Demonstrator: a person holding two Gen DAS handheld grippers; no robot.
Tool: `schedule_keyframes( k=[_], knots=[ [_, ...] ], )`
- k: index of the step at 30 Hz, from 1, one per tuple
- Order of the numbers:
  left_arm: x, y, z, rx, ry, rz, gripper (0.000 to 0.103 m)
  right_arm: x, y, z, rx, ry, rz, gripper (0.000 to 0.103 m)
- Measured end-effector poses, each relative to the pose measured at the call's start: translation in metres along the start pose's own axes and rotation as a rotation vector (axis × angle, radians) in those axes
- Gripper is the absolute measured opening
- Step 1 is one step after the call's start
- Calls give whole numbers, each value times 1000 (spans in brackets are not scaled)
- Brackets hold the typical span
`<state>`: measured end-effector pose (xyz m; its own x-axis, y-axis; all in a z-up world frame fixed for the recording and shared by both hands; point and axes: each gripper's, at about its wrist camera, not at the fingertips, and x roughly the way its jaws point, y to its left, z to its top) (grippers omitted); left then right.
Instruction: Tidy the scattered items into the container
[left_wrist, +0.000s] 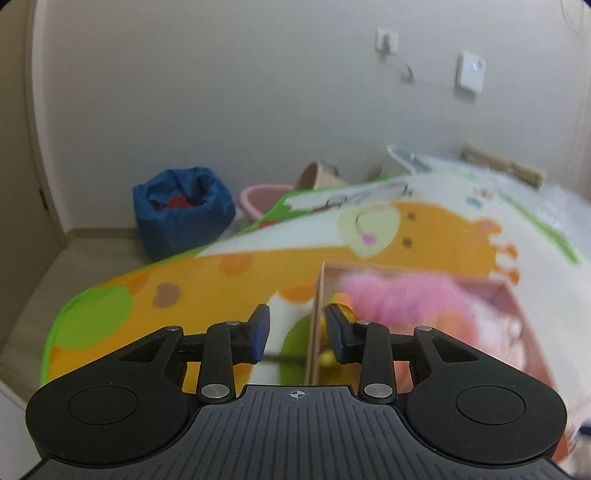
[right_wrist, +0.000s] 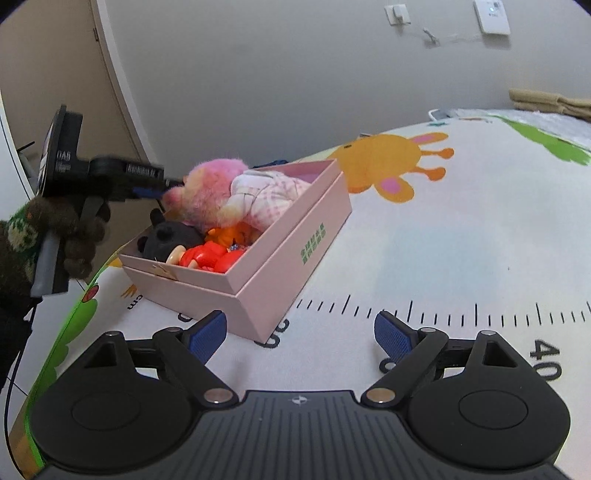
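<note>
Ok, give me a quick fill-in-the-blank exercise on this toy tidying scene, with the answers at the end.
1. The pink plush bear lies inside the pink cardboard ____.
2. The right gripper is ____ and holds nothing.
3. The box stands on a play mat printed with an orange ____.
4. The left gripper straddles the box's ____.

Answers: box; open; giraffe; wall

A giraffe-print play mat (left_wrist: 236, 266) spreads beneath and ahead of the jaws, with a printed ruler scale (right_wrist: 476, 312) just beyond the right ones. Far ahead to the left of the left jaws sits a blue bag (left_wrist: 183, 212) beside a pink basin (left_wrist: 258, 197). High on the wall (left_wrist: 221, 92) ahead to the right are a socket (left_wrist: 386, 40) and a white switch plate (left_wrist: 470, 72).
</note>
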<state>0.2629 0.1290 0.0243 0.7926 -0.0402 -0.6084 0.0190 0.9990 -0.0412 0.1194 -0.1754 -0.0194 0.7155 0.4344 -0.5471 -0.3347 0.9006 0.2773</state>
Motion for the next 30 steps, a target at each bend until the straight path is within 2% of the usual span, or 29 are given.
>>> schedule_keyframes(
  k=[4,9,12,14,15,18,21,24,30],
  knots=[
    [-13,2,-12,33,-11,-66,39,4,7,4,-30,-10,-9,88],
    [-19,14,1,-84,-89,-121,38,4,22,7,-66,-14,4,89],
    [-16,8,3,-125,-74,-263,38,4,30,9,-106,-23,-12,90],
    [-12,-6,0,-105,-40,-343,38,5,33,12,-125,-28,-31,90],
    [-11,-13,-4,-85,-28,-364,47,6,34,13,-130,-29,-39,90],
    [-20,-24,-14,-21,-47,-373,51,5,40,21,-177,-46,-53,90],
    [-26,-16,-20,-73,-14,-426,50,8,50,34,-267,-72,-74,91],
    [-30,-16,-27,-60,-13,-404,50,19,60,47,-317,-66,-86,93],
    [-27,-17,-25,-56,-42,-370,53,38,66,55,-303,-55,-135,93]
  ],
)
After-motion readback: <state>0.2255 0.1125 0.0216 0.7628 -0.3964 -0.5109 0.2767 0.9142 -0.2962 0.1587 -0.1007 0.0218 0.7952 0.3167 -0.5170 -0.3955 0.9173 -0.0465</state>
